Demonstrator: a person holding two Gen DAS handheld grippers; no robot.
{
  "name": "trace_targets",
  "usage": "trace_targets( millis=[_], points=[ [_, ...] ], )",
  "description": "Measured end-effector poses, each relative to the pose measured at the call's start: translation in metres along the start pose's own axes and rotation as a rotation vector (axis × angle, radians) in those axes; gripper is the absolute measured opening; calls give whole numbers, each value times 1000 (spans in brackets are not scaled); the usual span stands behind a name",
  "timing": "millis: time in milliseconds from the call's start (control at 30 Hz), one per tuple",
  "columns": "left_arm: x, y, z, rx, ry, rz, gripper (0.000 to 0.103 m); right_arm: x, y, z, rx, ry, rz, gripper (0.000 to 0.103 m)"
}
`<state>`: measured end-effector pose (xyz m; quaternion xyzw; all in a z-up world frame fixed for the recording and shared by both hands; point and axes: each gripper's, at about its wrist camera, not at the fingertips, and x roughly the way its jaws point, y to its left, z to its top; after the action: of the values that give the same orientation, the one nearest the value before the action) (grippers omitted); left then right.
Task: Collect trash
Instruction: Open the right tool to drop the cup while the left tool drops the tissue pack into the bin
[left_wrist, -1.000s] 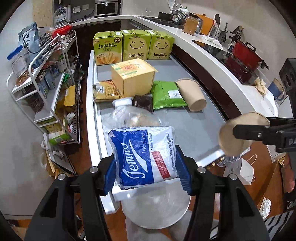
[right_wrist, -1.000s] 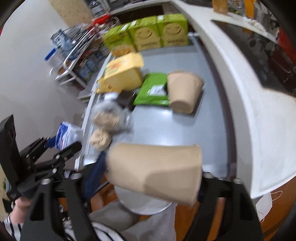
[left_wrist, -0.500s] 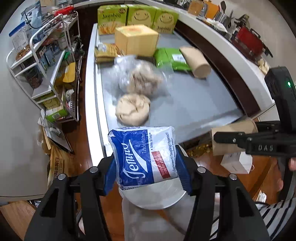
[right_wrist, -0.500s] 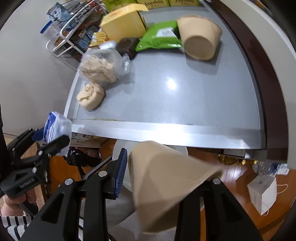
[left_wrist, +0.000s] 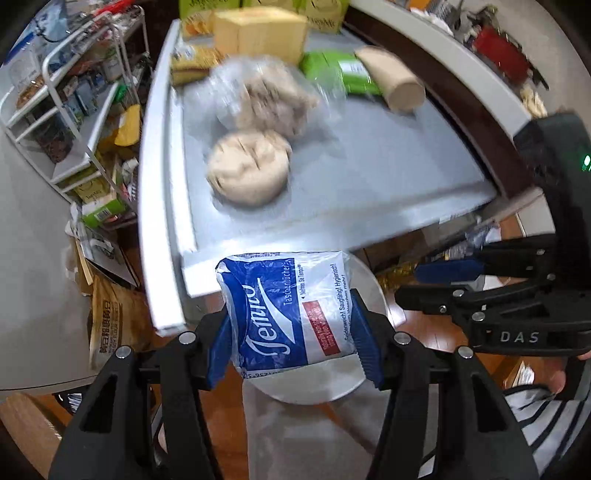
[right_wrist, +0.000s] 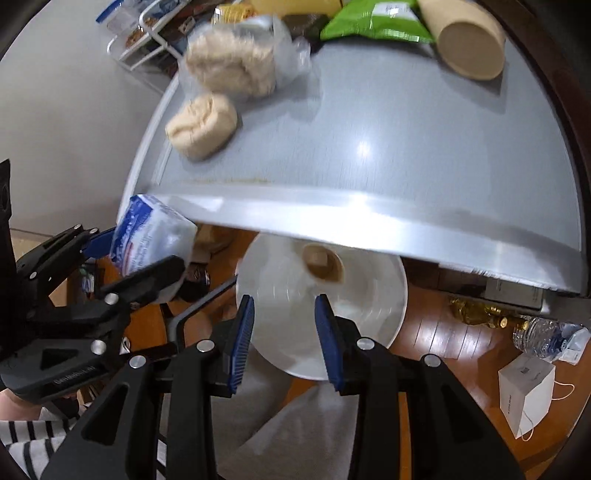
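Below the bench's (left_wrist: 332, 221) near edge, your left tongs (left_wrist: 291, 325) hold a blue-and-white tissue pack (left_wrist: 288, 310) clamped between both pads, right above the round white bin (right_wrist: 369, 317) on the wooden floor. Its wrapper reads "Tempo" in white script, with "Taschentücher" in smaller print alongside. By the look of it, you are at the drop-off step: one piece of trash is in the bin and this pack is next.

Your next move calls for centring the pack over the bin mouth and parting the pads so it falls clear of the rim; from the left wrist view it already sits over the opening. Inside the bin lies a brown paper cup (right_wrist: 323, 263) on its side, though blur makes its exact resting place hard to judge.

To the right, your right tongs (right_wrist: 284, 332) hang over the same bin with the pads spread and nothing between them. The body of that tool carries the letters "DAS" in the left wrist view.

Up on the bench, trash remains: a crumpled beige paper ball (left_wrist: 247, 171), a clear bag (left_wrist: 273, 99) of similar crumpled stuff behind it, a green packet (left_wrist: 343, 70) and a second paper cup (left_wrist: 391, 83) lying on its side. Yellow and green boxes (left_wrist: 258, 33) stand at the far end; their printing is too blurred to read.
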<state>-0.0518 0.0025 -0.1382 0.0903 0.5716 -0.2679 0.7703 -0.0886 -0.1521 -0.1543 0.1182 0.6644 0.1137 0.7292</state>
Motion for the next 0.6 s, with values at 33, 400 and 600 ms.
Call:
trace_targets(
  millis=[33, 400, 600],
  points=[
    [4, -1, -2, 6, 14, -7, 57, 5, -1, -2, 3, 16, -7, 35],
    [41, -11, -19, 52, 132, -1, 84, 19, -8, -11, 46, 54, -56, 40],
    [40, -14, -22, 76, 138, 30, 86, 17, -10, -11, 61, 42, -70, 46]
  ],
)
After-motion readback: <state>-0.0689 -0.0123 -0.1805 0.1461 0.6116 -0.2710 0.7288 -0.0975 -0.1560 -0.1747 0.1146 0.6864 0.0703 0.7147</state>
